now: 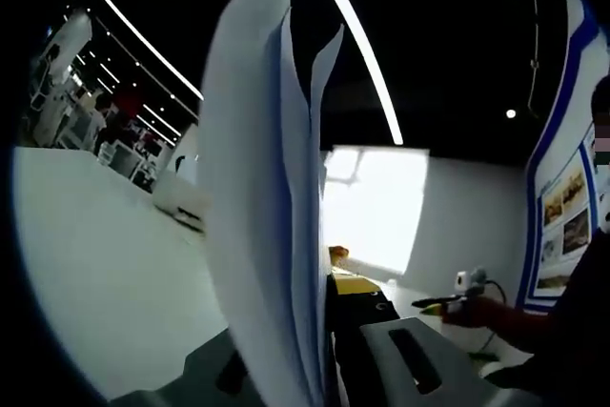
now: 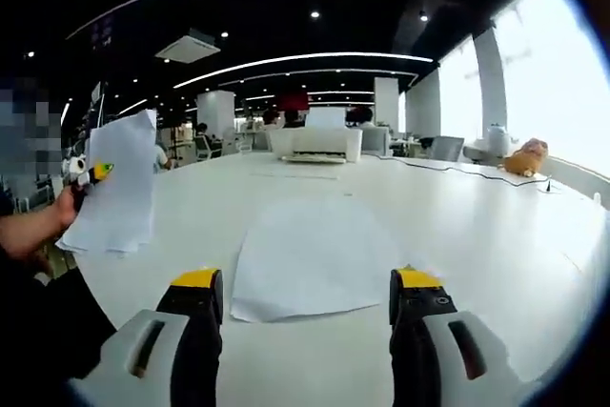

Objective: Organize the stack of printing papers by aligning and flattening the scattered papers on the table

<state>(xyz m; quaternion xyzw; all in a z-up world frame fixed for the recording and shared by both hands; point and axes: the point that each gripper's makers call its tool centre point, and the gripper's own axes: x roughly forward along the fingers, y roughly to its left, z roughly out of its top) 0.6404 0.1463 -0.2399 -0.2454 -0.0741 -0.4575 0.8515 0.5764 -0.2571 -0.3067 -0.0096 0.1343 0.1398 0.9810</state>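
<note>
On the white table [image 2: 496, 235], one sheet of paper [image 2: 310, 254] lies flat just ahead of the right gripper [image 2: 307, 300], its long axis running away from the jaws toward the printer [image 2: 317, 143] at the table's far side. That gripper's jaws stand wide apart, holding nothing. Left of the flat sheet, off the table's edge, the left gripper [image 2: 95, 172] is clenched on a sheaf of papers [image 1: 272, 197], held upright; in the left gripper view they rise edge-on, at least three sheets
</note>
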